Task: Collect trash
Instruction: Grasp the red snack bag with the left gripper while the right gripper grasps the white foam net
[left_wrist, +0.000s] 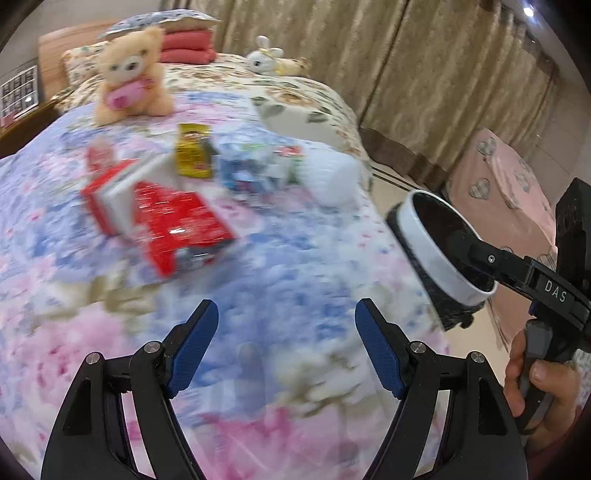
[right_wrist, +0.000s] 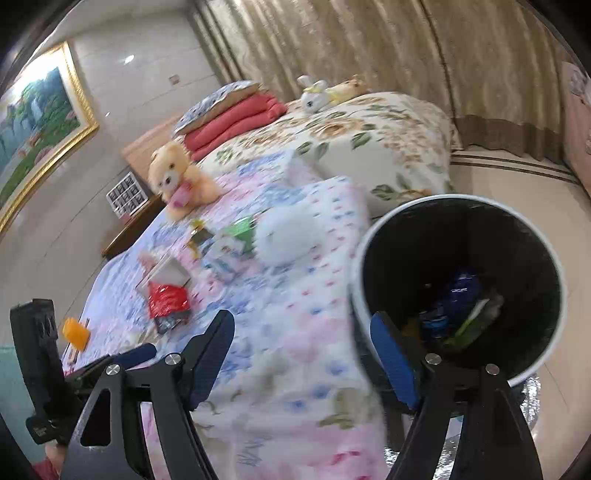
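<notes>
Blurred trash lies on the flowered quilt (left_wrist: 295, 258): a red and white box (left_wrist: 147, 206), a yellow packet (left_wrist: 194, 151), a blue and white wrapper (left_wrist: 240, 166) and a white crumpled lump (left_wrist: 332, 177). My left gripper (left_wrist: 287, 306) hovers open over the quilt, short of the pile, with nothing between its fingers. At the bed's right edge stands a white-rimmed black bin (right_wrist: 443, 236) holding blue and green wrappers (right_wrist: 458, 295). My right gripper (right_wrist: 303, 319) is open and empty, one finger over the bin's near rim, the other over the quilt.
A teddy bear (left_wrist: 129, 77) sits beyond the trash; a white bunny toy (left_wrist: 264, 57) and folded red blankets (left_wrist: 186, 46) lie farther back. A small orange object (right_wrist: 75, 332) sits near the bed's left side. Curtains (left_wrist: 424, 74) and a pink-covered piece (left_wrist: 498, 184) stand right.
</notes>
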